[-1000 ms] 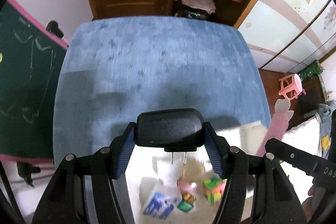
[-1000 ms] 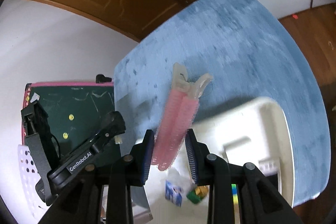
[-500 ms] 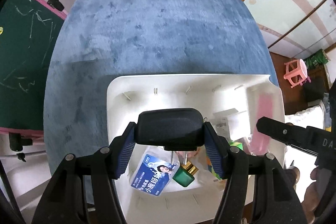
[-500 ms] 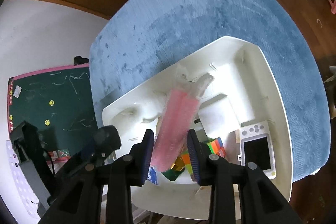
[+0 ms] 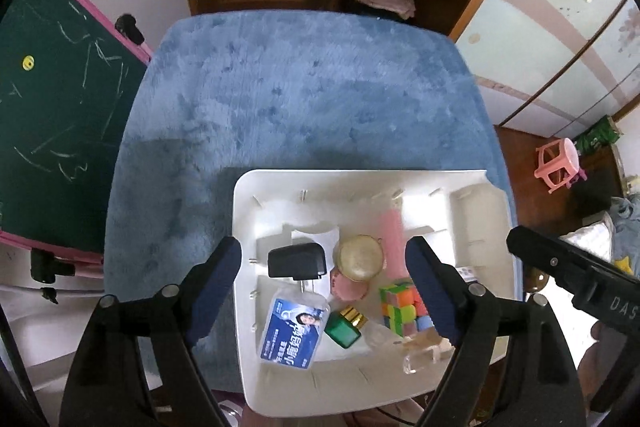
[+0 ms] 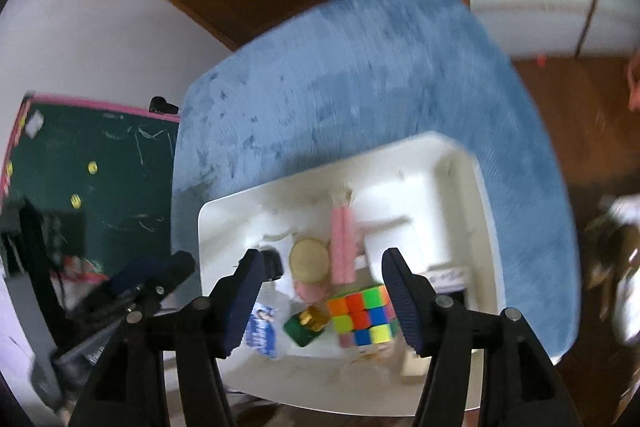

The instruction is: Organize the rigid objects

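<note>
OK, both of your grippers are empty right now. Your left gripper (image 5: 324, 279) has just been opening and stands wide, nothing between the jaws; the black charger (image 5: 296, 259) sits loose in the white tray (image 5: 436, 175) below it. Your right gripper (image 6: 322, 293) has also just been opening, to about half its spread, with the pink hair clip (image 6: 342, 247) lying free in the tray, near the middle, just right of the round jar (image 6: 309, 261).

Tray sits on the blue mat (image 5: 304, 87), near-right part. Also in it: colour cube (image 6: 362, 315) near right, green bottle (image 6: 305, 325) and blue packet (image 5: 294, 331) near centre.

Handling, as I judge it:
- Clip: light, stiff plastic, long and thin. Take it across the middle of the body, not the sprung far end.
- Charger: light, hard, smooth shell. Grip the 2 flat sides, keep off the prongs.
- Cube: rigid but layers can twist, so squeeze square on 2 opposite faces.
- Jar and bottle: likely the fragile ones, possibly slick.

Pose: both grippers point steeply down over the near half of the tray, side by side. Right view is blurred, so fine detail there is uncertain.
</note>
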Motion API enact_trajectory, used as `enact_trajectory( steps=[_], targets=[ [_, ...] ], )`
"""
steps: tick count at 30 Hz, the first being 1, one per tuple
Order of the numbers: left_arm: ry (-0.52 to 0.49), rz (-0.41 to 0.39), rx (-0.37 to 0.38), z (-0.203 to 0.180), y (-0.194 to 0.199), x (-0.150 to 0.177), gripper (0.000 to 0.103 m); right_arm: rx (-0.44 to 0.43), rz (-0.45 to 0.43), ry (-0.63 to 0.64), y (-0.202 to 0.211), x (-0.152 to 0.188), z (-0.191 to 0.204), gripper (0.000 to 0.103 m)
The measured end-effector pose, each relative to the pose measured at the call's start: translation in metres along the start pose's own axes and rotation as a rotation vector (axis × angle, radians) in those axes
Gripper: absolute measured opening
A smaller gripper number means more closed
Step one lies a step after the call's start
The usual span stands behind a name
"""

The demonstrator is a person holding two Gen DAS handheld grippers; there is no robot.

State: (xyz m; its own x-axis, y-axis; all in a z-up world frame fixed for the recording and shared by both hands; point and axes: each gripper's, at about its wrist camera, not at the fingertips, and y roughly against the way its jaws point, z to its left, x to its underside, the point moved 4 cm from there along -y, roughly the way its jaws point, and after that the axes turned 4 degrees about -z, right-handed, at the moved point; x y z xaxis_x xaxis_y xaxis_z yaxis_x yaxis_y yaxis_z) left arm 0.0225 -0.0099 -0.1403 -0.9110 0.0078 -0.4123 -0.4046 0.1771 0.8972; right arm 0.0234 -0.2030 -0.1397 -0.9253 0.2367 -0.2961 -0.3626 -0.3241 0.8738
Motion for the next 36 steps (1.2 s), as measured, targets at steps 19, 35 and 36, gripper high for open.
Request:
enact_trajectory(
  steps=[19,35,36],
  targets=[
    [-0.036,-0.204,-0.107,-0.031,0.118,0.015,0.086,0.083,-0.298,0.297,0.142,0.025,0.047,0.075],
    [-0.023,-0.221,-0.155,-0.036,0.126,0.030,0.086,0.208,-0.311,0.305,0.144,0.041,0.040,0.075],
    [-0.023,-0.223,-0.158,-0.035,0.127,0.030,0.086,0.211,-0.314,0.304,0.144,0.042,0.040,0.075]
  ],
)
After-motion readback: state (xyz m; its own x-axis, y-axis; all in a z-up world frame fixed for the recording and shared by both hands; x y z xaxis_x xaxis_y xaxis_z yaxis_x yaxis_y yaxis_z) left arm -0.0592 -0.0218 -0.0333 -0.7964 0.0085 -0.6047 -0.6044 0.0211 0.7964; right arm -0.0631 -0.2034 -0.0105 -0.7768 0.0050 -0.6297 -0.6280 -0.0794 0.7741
